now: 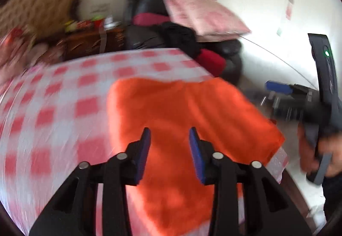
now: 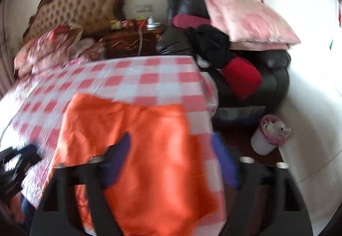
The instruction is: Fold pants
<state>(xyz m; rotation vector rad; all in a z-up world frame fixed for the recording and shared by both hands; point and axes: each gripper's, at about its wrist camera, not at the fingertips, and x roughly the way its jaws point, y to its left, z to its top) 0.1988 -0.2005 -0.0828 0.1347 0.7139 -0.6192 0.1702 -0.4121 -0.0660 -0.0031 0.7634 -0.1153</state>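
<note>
pants (image 1: 181, 129) — orange, flat on checked bed (image 1: 64, 97), blurred | left hand-held gripper (image 1: 170, 135) — wide, empty | right hand-held gripper (image 2: 171, 150) — wide, empty

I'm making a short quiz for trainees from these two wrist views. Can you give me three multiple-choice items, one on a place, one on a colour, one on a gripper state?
1. Where do the pants lie?
A. On the checked cloth
B. On the armchair
C. On the floor

2. What colour are the pants?
A. Blue
B. Orange
C. Black

3. How is the left gripper?
A. Shut on the pants
B. Open, holding nothing
C. Out of view

Answers:
1 A: the pants are spread on the checked cloth.
2 B: they are plainly orange in both views.
3 B: the left gripper shows a clear gap between its fingers, nothing clamped.
</note>
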